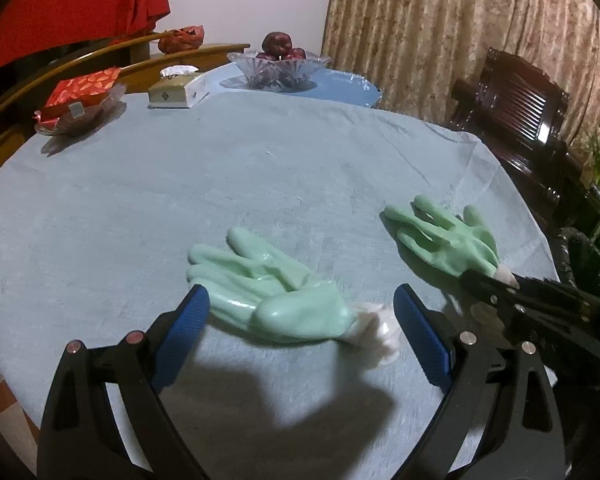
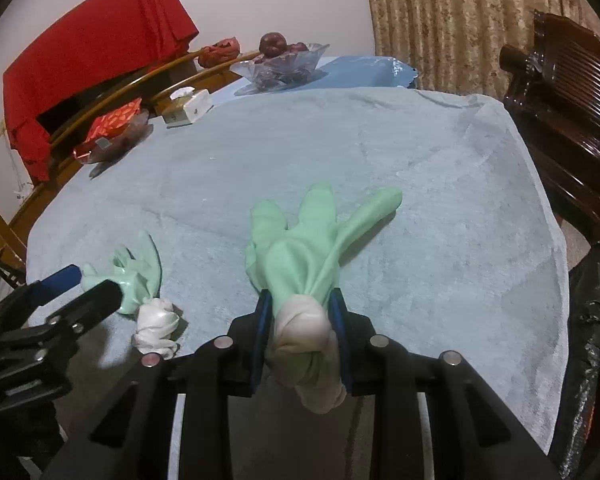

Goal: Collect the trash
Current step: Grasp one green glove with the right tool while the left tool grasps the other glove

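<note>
A table [image 1: 100,208] draped in a pale blue towel is carrying, along its far edge, a glass fruit bowl [image 1: 277,65], a tissue box [image 1: 176,90] and a dish of red packets [image 1: 80,106]. The left gripper [image 1: 300,312] is standing released, its blue pads flanking the near green glove [image 1: 268,292] lying on the towel. The right gripper [image 2: 302,336] is grasping the far green glove [image 2: 304,248] by its white cuff.

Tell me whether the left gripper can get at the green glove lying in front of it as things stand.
Probably yes. The left gripper is open, its fingers set either side of the green glove on the towel. Nothing lies between them. The right gripper holds the other glove, off to the side.
</note>
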